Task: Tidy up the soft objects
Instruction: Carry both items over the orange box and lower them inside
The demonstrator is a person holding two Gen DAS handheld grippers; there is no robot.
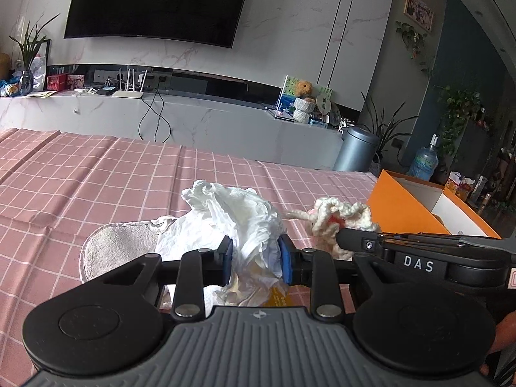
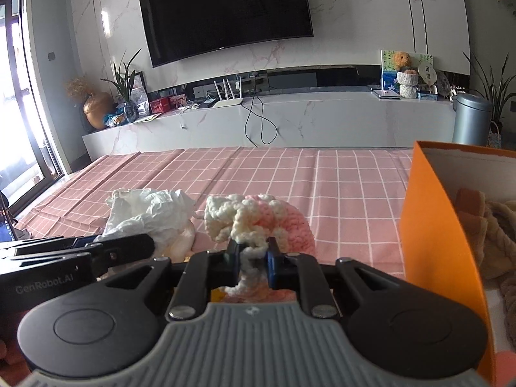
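While the left gripper (image 1: pixel 254 259) clamps a crumpled white cloth (image 1: pixel 238 222) between its blue pads, the right gripper (image 2: pixel 253 266) pinches a cream-and-pink crocheted piece (image 2: pixel 254 222) by a strand of its yarn, both over a table spread with a pink checked cloth (image 2: pixel 338 193). The two bundles sit side by side near the table's near edge, the white one to the left, the crocheted one to the right, close to but apart from each other. Under the white bundle, at the near edge, a beige terry pad (image 1: pixel 119 248) lies flat on the tablecloth. An open orange box (image 2: pixel 432 235) stands at the table's right edge, just beside the crocheted piece, with thick beige rope (image 2: pixel 496 245) lying inside. Beyond the far edge runs a marble console under a dark wall-mounted television (image 2: pixel 225 9).
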